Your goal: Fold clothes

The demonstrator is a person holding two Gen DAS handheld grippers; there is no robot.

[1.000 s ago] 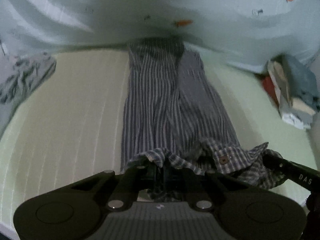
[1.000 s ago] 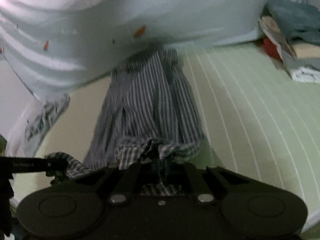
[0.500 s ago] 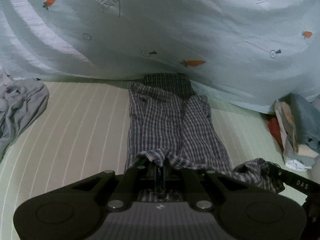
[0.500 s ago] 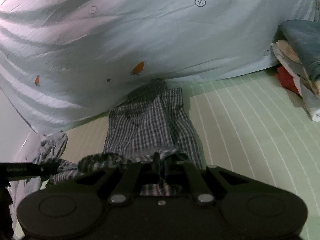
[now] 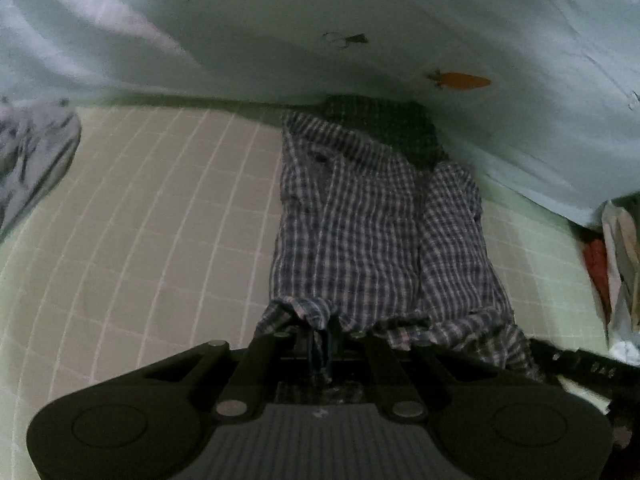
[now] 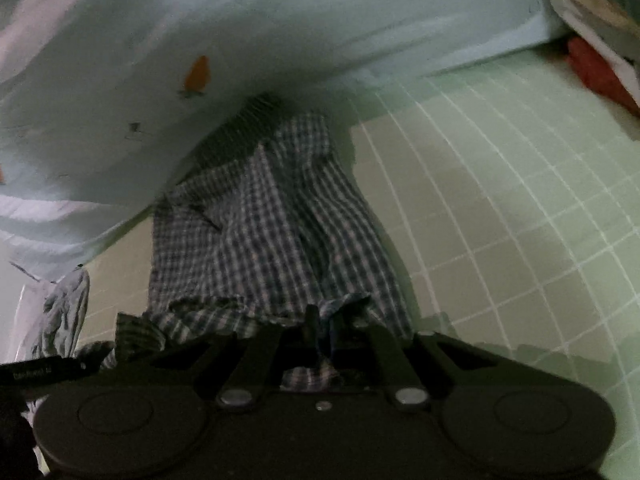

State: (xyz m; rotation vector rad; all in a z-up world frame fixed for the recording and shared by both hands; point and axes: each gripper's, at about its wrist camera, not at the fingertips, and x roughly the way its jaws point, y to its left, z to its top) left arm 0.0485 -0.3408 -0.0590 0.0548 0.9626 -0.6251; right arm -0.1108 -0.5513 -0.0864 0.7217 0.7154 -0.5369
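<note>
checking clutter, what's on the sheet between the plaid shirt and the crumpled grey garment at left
Nothing: only bare green grid sheet lies between the plaid shirt and the grey garment, seen in the left wrist view.

- Left gripper (image 5: pixel 320 344) fills the bottom of the view, its jaws closed on the bunched near hem of the checked shirt (image 5: pixel 360 220).
- The shirt stretches away from the gripper in a long narrow band over the green gridded sheet (image 5: pixel 160 220); its far end lies in shadow under the pale blanket (image 5: pixel 360 8).
- The blanket, printed with an orange carrot (image 5: pixel 460 80), spans the whole top.
- A grey crumpled garment (image 5: pixel 36 152) lies at the left edge, well apart from the shirt.
- A pile of clothes (image 5: pixel 616 264), with red and white pieces, sits at the right edge.
- The right gripper's finger (image 5: pixel 580 364) reaches in at lower right, touching the shirt's hem; its grip is hidden.
</note>
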